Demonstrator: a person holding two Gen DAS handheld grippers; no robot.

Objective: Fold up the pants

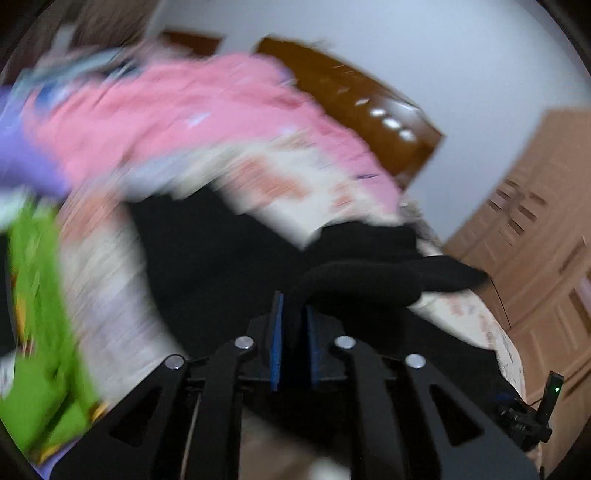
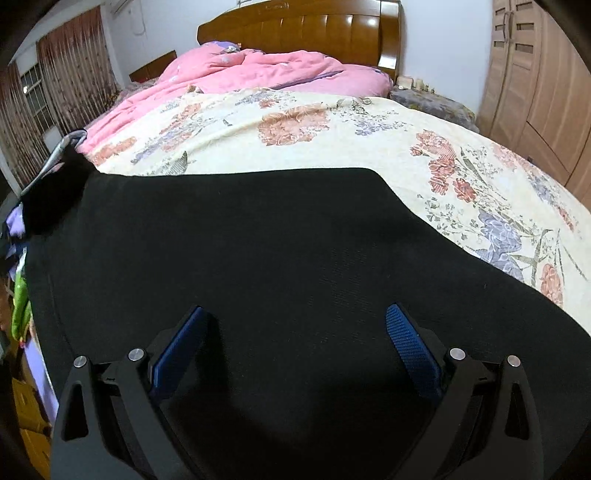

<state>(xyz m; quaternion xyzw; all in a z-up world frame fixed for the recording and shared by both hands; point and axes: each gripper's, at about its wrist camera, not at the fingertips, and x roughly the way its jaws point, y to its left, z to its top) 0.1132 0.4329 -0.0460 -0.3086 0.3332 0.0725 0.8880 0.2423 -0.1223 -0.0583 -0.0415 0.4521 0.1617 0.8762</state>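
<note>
Black pants [image 2: 258, 266] lie spread flat on a floral bed sheet [image 2: 295, 122]. My right gripper [image 2: 295, 325] is open just above the near part of the pants, with nothing between its blue pads [image 2: 410, 350]. In the blurred left wrist view, my left gripper [image 1: 293, 310] is shut on a lifted fold of the black pants [image 1: 369, 280], which arches up and away from the jaws to the right. More of the pants lies dark on the bed behind.
A pink quilt [image 2: 258, 70] is heaped at the head of the bed by a wooden headboard [image 2: 303, 26]. A wooden wardrobe [image 2: 535, 74] stands on the right. Green and purple items [image 1: 40, 295] lie at the bed's left side.
</note>
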